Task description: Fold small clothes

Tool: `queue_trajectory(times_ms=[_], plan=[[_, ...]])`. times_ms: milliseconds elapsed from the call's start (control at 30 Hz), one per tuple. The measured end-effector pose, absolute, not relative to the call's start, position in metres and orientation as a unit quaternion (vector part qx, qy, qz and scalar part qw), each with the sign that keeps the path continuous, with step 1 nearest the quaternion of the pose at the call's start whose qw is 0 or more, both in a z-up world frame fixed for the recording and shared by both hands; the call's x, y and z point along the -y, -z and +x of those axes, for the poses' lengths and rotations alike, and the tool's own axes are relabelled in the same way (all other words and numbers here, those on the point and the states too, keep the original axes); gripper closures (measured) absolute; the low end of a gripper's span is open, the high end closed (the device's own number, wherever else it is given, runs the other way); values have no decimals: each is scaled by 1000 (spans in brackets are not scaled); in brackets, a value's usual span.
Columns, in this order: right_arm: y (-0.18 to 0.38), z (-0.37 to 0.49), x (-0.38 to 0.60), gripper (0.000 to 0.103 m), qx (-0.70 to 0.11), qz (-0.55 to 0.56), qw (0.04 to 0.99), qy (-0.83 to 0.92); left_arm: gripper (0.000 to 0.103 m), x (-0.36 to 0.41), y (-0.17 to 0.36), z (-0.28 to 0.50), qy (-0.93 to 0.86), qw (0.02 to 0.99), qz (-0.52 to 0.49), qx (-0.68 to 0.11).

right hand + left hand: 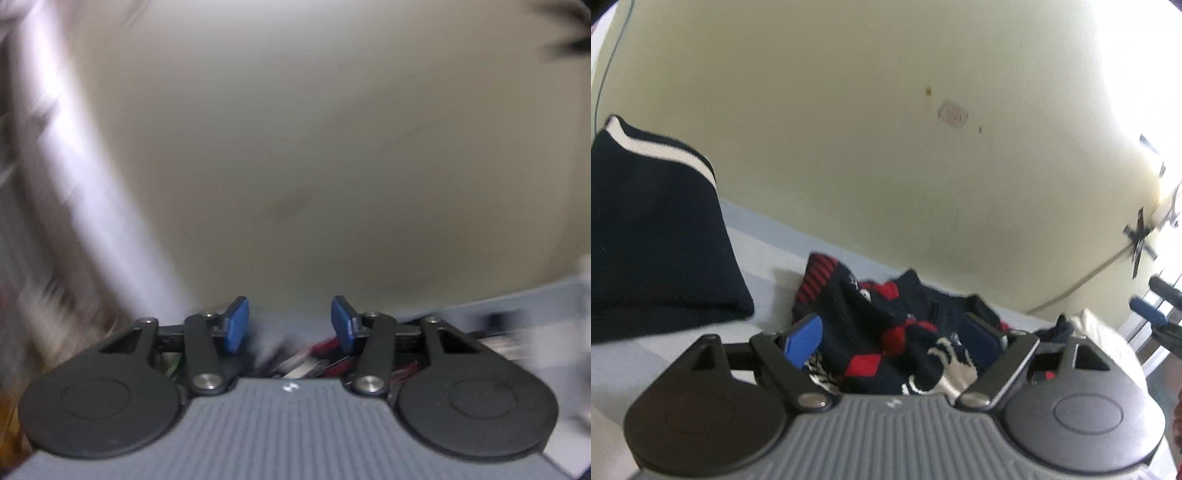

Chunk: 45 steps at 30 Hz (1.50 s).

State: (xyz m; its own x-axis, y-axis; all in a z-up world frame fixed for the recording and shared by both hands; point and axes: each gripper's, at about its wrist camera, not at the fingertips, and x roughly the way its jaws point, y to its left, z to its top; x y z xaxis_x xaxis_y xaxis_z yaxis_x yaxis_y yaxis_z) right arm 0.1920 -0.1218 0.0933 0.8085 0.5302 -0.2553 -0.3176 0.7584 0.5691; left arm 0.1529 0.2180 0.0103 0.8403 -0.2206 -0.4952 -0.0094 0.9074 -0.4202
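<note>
In the left wrist view a crumpled navy, red and white patterned garment [886, 328] lies in a heap on the pale bed sheet [764, 254]. My left gripper [892, 332] is open, its blue pads on either side of the heap, low over it. A dark navy piece with a white stripe [653, 236] lies folded at the left. My right gripper [290, 325] is open and empty in its own blurred view; red and white cloth [314, 363] shows smeared below it. Its blue tip also shows at the left view's right edge [1148, 310].
A cream wall [886, 147] rises right behind the bed. A cable [1082, 280] runs along the wall toward a bright window at the right. A white pillow or cloth [1108, 343] lies at the bed's right end.
</note>
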Motion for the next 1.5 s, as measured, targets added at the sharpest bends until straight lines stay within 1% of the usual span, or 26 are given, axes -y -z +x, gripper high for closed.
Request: queue_trajectory(times_ms=[100,167,200,267,300,333,400,433,500,533,567,600,667,700,800,900,967,1000,1033,1067,1133,1233,1267,1333,1433,1500], plan=[[-63,191,154,49,-234,265,924,-143,20,-208,-1,162,52,935,-188,-296],[-39,197,152,43,-263,255,922,-124,20,-204,5,165,48,935,-176,-304],[-29,200,144,38,-275,253,919,-127,21,-203,7,166,47,935,-172,-307],[-13,215,127,36,-300,245,911,-141,24,-200,10,167,45,934,-165,-314],[-7,223,119,44,-313,224,912,-142,27,-200,11,168,43,934,-163,-316],[-6,231,107,76,-321,184,920,-130,29,-200,13,169,41,933,-161,-318],[-12,245,100,80,-292,161,936,-113,39,-201,16,170,35,931,-157,-326],[-15,250,101,81,-268,151,947,-96,41,-202,17,171,31,930,-156,-332],[-10,264,90,83,-254,73,964,-27,43,-200,18,172,27,931,-150,-332],[-1,271,83,90,-273,46,961,-8,43,-199,18,172,25,932,-144,-332],[10,276,79,89,-300,28,953,-9,41,-196,18,172,23,933,-136,-332],[12,274,77,88,-294,21,955,-11,41,-195,18,171,21,934,-130,-332],[4,263,80,76,-280,45,959,-22,39,-195,18,170,24,934,-130,-331],[-3,253,84,68,-257,65,964,-26,38,-197,17,170,26,934,-136,-329],[-23,232,81,64,-221,86,970,-56,33,-210,9,163,11,937,-159,-312],[-38,224,56,64,-231,70,962,-131,31,-233,-3,155,-13,938,-201,-281],[-42,229,34,59,-246,56,954,-164,31,-248,-6,152,-17,934,-231,-274],[-41,235,26,48,-264,56,946,-179,31,-253,-7,152,-18,932,-240,-272],[-36,241,17,44,-289,55,936,-193,31,-256,-7,152,-19,930,-246,-273],[-27,244,8,45,-315,56,925,-204,31,-257,-6,153,-21,929,-249,-274],[-6,245,-11,61,-374,42,882,-284,31,-258,-5,156,-25,927,-248,-279],[9,201,-46,52,-357,-85,859,-357,31,-258,-2,160,-27,926,-248,-284],[9,197,-51,51,-352,-102,853,-371,30,-258,-2,161,-30,925,-249,-286],[1,200,-53,53,-355,-91,843,-394,29,-260,-2,160,-34,924,-251,-287],[-24,210,-64,51,-308,-87,875,-362,29,-268,-4,157,-39,922,-263,-282],[-39,227,-64,51,-294,-52,886,-354,29,-273,-6,155,-44,922,-270,-275]])
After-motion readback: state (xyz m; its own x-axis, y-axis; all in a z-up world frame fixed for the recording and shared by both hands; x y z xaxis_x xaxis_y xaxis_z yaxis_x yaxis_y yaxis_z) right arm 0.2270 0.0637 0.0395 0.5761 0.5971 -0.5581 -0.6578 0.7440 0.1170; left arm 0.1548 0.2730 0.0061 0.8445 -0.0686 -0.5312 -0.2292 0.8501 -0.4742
